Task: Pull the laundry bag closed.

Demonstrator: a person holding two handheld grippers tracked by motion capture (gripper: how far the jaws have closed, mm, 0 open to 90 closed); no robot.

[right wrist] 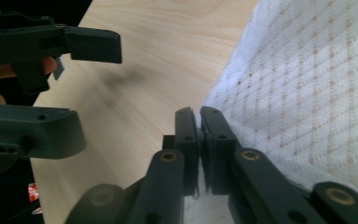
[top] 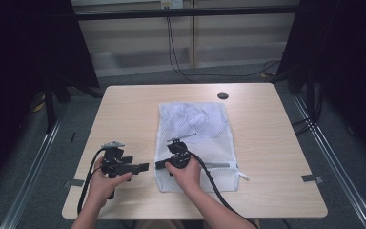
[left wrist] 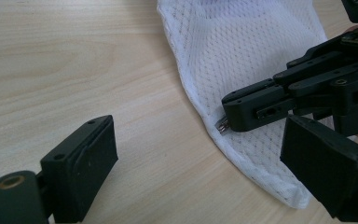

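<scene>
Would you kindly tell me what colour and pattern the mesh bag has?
The mesh bag is white, with a fine dotted diamond weave; the left gripper view shows it best.

Dim surroundings, evenly lit table (top: 124,114), blurred near jaws

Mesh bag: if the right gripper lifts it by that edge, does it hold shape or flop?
Likely flops: the mesh bag lies flat and wrinkled on the table, with soft curved edges. Probably light, since the weave is thin and see-through. The right gripper, shut on a small metal piece at its edge, would probably drag it sagging, zipper end hanging.
</scene>
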